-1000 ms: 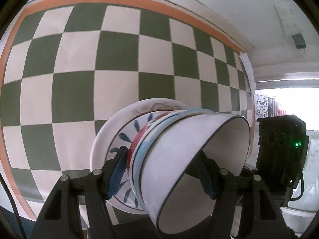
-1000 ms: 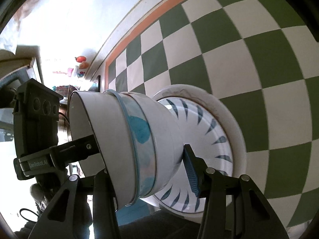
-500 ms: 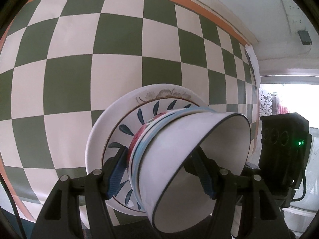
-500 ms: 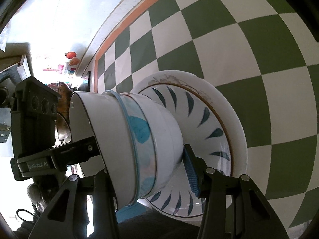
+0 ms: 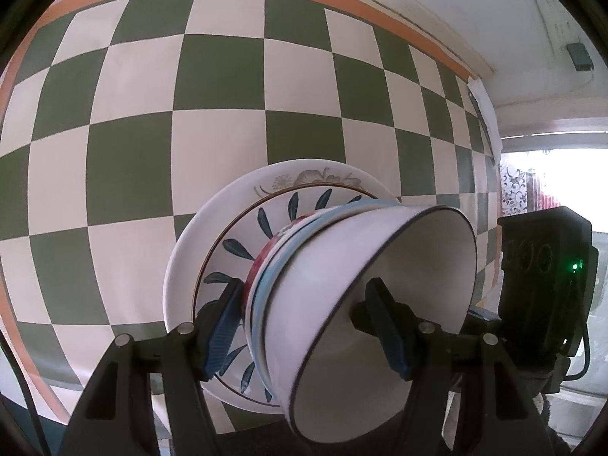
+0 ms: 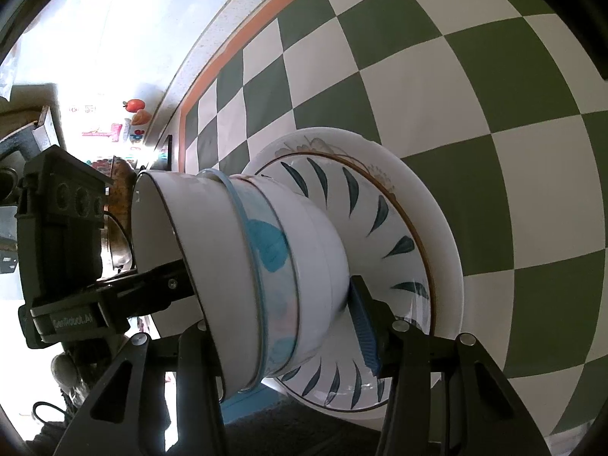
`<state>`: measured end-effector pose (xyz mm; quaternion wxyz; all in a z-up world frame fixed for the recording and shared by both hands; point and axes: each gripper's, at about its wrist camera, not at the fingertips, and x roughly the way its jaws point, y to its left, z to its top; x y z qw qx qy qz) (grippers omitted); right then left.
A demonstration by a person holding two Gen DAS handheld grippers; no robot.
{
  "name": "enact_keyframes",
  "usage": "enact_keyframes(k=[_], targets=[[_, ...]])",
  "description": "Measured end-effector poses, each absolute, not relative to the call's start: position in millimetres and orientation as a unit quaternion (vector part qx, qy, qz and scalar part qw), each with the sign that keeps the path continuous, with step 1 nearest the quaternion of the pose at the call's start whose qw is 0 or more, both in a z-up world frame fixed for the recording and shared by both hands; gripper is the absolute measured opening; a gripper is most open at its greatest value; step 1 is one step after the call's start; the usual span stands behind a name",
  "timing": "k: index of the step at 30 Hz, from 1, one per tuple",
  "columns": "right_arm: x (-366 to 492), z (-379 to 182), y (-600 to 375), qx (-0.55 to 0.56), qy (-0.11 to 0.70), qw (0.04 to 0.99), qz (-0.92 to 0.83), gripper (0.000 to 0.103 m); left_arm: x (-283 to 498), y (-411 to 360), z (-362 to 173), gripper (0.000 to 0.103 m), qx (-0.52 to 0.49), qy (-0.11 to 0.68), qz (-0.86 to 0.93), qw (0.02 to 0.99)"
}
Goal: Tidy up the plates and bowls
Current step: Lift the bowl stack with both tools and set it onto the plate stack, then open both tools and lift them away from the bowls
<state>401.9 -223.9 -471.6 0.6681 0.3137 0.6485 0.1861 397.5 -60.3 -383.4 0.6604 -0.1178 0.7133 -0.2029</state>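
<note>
A stack of nested bowls [image 5: 342, 285] sits in a leaf-patterned plate [image 5: 235, 250], which in turn rests on a larger white plate [image 5: 182, 266] with a faint flower on its rim. The whole pile is over the green-and-white checked cloth on the table [image 5: 133, 133]. The stack holds at least three bowls: the outermost is white with a dark rim line, the next shows a pale blue edge, and the lowest carries red and blue painted marks. The top bowl's inside is bare white. The left gripper [image 5: 307, 326] pinches the stack from one side, one blue pad against the lowest bowl's outer wall and the other finger inside the top bowl. The right gripper [image 6: 281, 326] grips the same stack from the opposite side, its right pad at the lowest bowl's base just above the leaf-patterned plate [image 6: 380, 220].
</note>
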Motion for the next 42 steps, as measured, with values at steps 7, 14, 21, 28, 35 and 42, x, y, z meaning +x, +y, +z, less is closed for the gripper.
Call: enact_keyframes(k=[7,14,21,28,35,42], targets=[[400.0,-465.9,-221.0,0.293,0.651,0.677,0.182,0.051,397.5,-61.9,-381.9,0.062,-0.108,0.714,-0.201,0.662],[395.9,-444.5,-221.2,0.257,0.638,0.705,0.172,0.051,391.4,-58.4,-362.9,0.062,-0.086,0.704,-0.189,0.679],[379.1,-399.4,-211.7,0.169,0.606,0.763,0.151,0.085,375.4,-47.8,-328.0,0.092,-0.047,0.663,-0.185,0.724],[348.5,-351.3,-204.0,0.101,0.561,0.817,0.084,0.096,353.2,-29.0,-292.4,0.101,-0.006,0.597,-0.128,0.792],[311.1,-308.0,-204.2,0.077,0.510,0.857,0.007,0.100,324.0,-17.4,-259.7,0.103,0.011,0.540,-0.099,0.836],[273.5,-273.4,-201.3,0.073,0.476,0.876,-0.008,0.101,285.7,-19.2,-233.8,0.103,-0.003,0.510,-0.104,0.854]])
